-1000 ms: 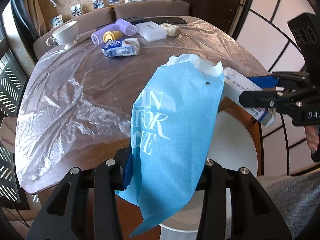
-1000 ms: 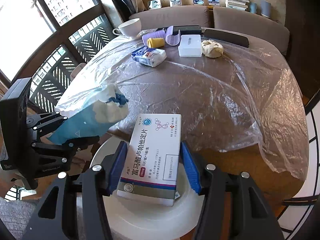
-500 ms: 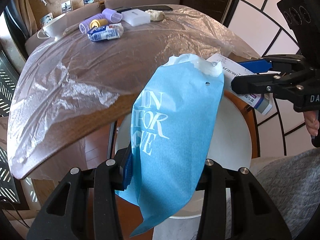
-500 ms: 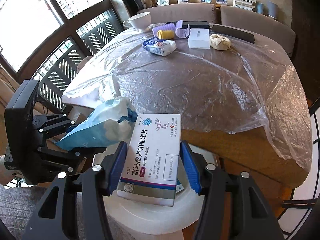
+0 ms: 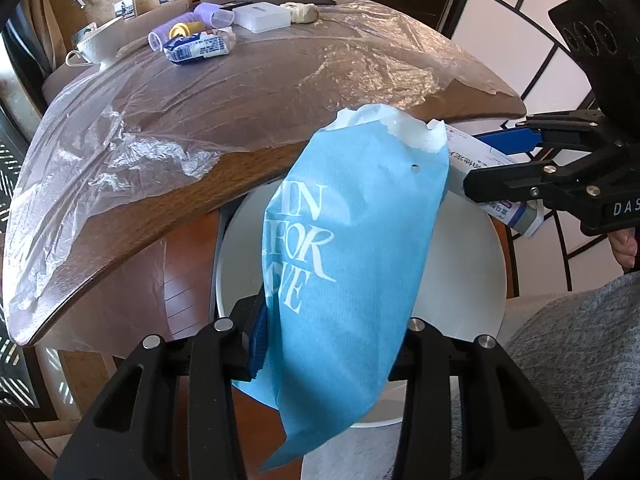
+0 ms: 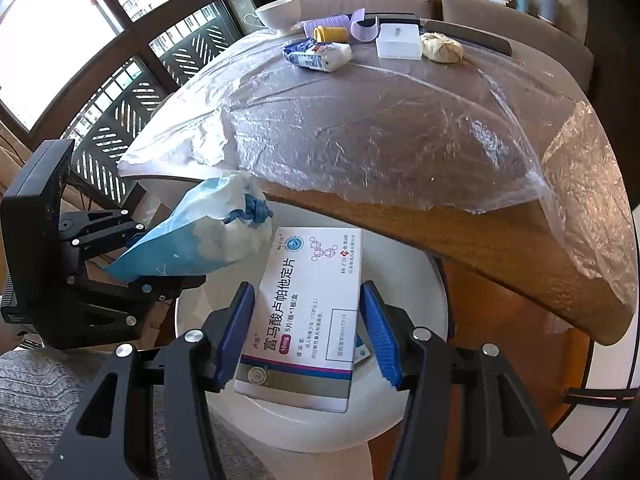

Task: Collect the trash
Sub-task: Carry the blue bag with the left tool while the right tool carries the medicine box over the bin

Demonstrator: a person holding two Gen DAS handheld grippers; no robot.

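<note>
Blue paper bag [image 5: 352, 264] hangs pinched in the left gripper [image 5: 328, 340], whose jaws are closing a little tighter on it, and a white medicine box [image 6: 308, 312] sits clamped between the blue pads of the right gripper [image 6: 308, 328]. Both pieces hang over the open white bin [image 5: 476, 280] that stands on the floor just off the near edge of the table [image 5: 168, 208], so this pair looks close to being dropped but is not yet let go. In the right wrist view the bag is at nine o'clock of the box, almost touching it. More is left on the far side of the plastic-covered top, toward twelve o'clock: a blue and white packet [image 6: 320, 54], a crumpled paper ball [image 6: 442, 48], a white case [image 6: 399, 41], purple rollers [image 6: 326, 24] with a yellow one [image 6: 330, 34], and a cup [image 6: 279, 12]. Which of these count as trash I cannot tell; I judge the task as partly done, with the far items untouched.
</note>
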